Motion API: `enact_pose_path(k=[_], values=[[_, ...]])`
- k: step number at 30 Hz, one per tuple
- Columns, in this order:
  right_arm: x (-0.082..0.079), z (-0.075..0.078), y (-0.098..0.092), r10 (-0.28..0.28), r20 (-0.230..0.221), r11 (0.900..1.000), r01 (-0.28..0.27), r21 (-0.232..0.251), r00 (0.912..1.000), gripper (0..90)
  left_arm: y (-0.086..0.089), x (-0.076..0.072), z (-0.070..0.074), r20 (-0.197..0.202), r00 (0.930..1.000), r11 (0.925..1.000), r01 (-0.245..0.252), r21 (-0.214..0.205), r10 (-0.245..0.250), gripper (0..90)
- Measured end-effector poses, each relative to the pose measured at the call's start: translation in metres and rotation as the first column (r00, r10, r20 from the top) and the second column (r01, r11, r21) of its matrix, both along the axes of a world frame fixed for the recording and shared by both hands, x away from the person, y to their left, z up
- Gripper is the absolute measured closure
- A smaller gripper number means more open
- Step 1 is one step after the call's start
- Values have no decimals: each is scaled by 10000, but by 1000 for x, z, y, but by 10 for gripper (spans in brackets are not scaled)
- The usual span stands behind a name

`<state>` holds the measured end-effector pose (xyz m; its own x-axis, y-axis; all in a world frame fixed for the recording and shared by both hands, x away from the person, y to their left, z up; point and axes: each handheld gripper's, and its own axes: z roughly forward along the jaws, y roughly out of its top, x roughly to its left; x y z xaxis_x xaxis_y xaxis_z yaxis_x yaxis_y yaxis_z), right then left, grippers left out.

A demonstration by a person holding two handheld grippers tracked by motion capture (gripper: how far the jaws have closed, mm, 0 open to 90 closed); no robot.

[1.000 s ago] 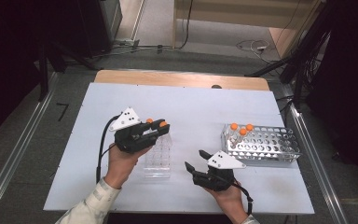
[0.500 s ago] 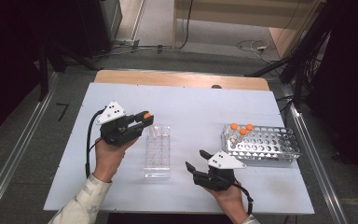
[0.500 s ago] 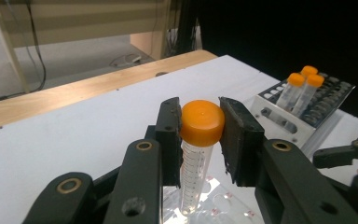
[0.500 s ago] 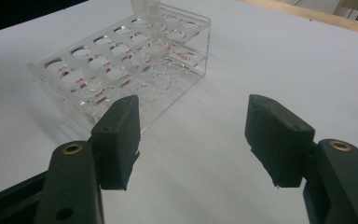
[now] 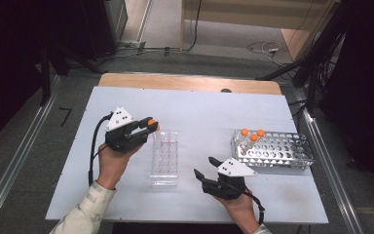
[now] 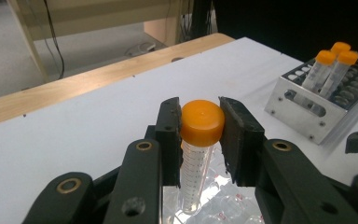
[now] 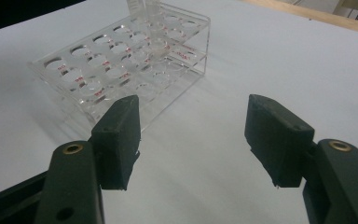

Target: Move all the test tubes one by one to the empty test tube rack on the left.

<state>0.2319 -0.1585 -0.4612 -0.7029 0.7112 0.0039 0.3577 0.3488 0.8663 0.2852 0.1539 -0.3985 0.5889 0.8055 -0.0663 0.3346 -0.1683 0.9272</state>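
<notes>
The left gripper view shows the left tool [image 6: 199, 128] squeezing the orange cap of a tube [image 6: 195, 172]. The tube stands straight up, cap on top, long side going up and down. Its bottom end goes down into a clear rack [image 6: 216, 205], but the black jaws hide most of that rack, so I cannot tell which hole it is in. In the high view the left tool [image 5: 152, 125] sits at the far left corner of the clear rack [image 5: 165, 158], and the tube is too small to make out there.

The right tool [image 7: 193, 140] is open with nothing between its jaws. It rests low over the white table [image 5: 199, 109], near the clear rack [image 7: 121, 65]. A tube's top is cut off there.

A metal rack [image 5: 277, 151] stands on the right with three more orange-capped tubes [image 5: 250, 138], all upright.
</notes>
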Motion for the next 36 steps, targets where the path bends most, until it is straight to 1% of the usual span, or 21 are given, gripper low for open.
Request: enact_pose_path(k=[3, 6, 9, 10, 13, 17, 21, 23, 29, 31, 33, 35, 36], values=[[0, 0, 0, 14, 4, 10000, -14, -6, 10000, 343, -4, 0, -3, -68, 10000, 9996, -10, 283, 12, 699], [0, 0, 0, 15, -13, 10000, -15, -14, 10000, 344, -8, -1, -7, -131, 9998, 9986, -149, 502, 156, 698], [0, 0, 1, 18, -21, 10000, -18, -20, 10000, 344, -12, -3, -14, -8, 9983, 9954, -584, 755, 586, 697], [0, 0, 1, 22, -24, 10000, -22, -28, 10000, 344, -14, -3, -16, -53, 9978, 9945, -647, 825, 654, 697], [0, 0, 1, 24, -33, 10000, -24, -19, 10000, 344, -21, -3, -22, -273, 9972, 9904, -652, 1221, 690, 696], [0, -1, 0, 20, -35, 10000, -20, -30, 10000, 344, -25, -2, -27, -341, 9964, 9862, -723, 1487, 782, 695], [0, -1, 0, 29, -40, 10000, -29, -50, 10000, 344, -24, -2, -28, -428, 9958, 9866, -740, 1455, 810, 683], [0, -1, 0, 28, -40, 10000, -28, -50, 10000, 344, -24, -3, -27, -379, 9951, 9854, -848, 1475, 913, 644], [0, -1, 0, -10, -25, 10000, 9, -49, 10000, 344, -22, -4, -24, -376, 9951, 9893, -861, 1180, 911, 566], [0, 0, -1, -18, -24, 10000, 17, -52, 10000, 344, -22, -4, -22, -397, 9948, 9902, -891, 1072, 938, 510], [0, 0, -1, -61, -4, 10000, 61, -23, 10000, 343, -22, -4, -21, -450, 9946, 9917, -891, 923, 935, 433], [0, 0, -2, -99, -32, 9999, 99, -37, 9999, 342, -23, -3, -19, -713, 9940, 9937, -773, 806, 831, 313], [1, 0, -3, -112, -35, 9999, 112, -37, 9999, 340, -23, -3, -19, -783, 9939, 9949, -725, 707, 780, 275]])
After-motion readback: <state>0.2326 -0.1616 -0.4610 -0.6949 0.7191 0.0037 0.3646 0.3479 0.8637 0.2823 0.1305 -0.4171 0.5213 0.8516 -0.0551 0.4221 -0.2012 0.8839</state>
